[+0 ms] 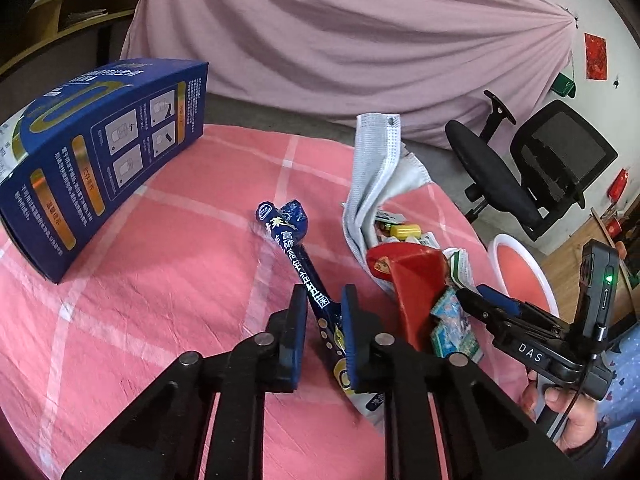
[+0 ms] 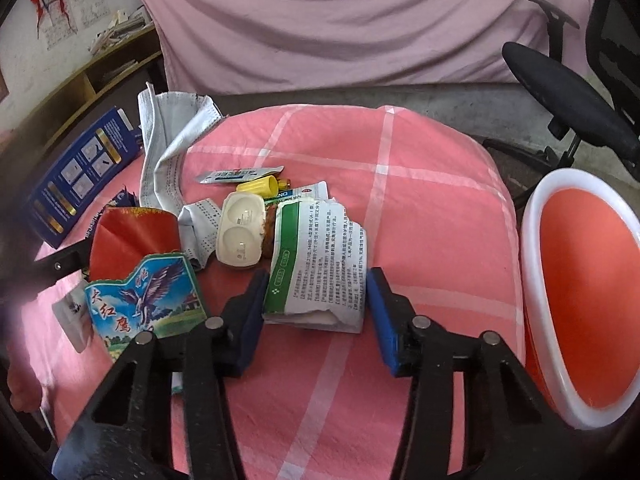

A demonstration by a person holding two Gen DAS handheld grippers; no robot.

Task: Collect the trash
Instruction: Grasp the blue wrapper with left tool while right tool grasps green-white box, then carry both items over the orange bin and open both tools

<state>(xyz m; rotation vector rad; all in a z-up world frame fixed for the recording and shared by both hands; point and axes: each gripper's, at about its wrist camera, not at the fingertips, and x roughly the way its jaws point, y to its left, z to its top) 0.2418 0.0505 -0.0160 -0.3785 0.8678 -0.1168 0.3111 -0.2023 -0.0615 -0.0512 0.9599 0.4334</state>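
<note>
The left gripper (image 1: 324, 316) is clenched on a long dark-blue snack wrapper (image 1: 298, 248), its pads pinching the strip about halfway along. The wrapper's long axis runs from the lower right, where its pale yellow-and-white end (image 1: 360, 396) lies under the gripper's right finger, up and to the left, away from the camera, ending in a crumpled twisted tip (image 1: 286, 216) that points toward the far edge of the pink checked tablecloth (image 1: 160, 280). A large blue carton (image 1: 96, 160) lies on its side at the left of the cloth, well apart from the wrapper. Just right of the wrapper sits a heap of rubbish: a grey face mask (image 1: 376, 176) standing up in folds, a red folded packet (image 1: 416, 280) and a torn blue-green eagle-printed pack (image 2: 148, 296). The right gripper (image 2: 316, 316) is spread wide, its jaws either side of a green-and-white printed paper packet (image 2: 316, 264) without closing on it; that packet's long axis runs straight away from the camera. Beyond it lie a cream two-well plastic case (image 2: 240, 236), a yellow cap (image 2: 260, 186) and a small sachet (image 2: 236, 176). An orange bin with a white rim (image 2: 532, 280) stands just off the table's right edge, with a black office chair (image 1: 560, 160) behind it.
</note>
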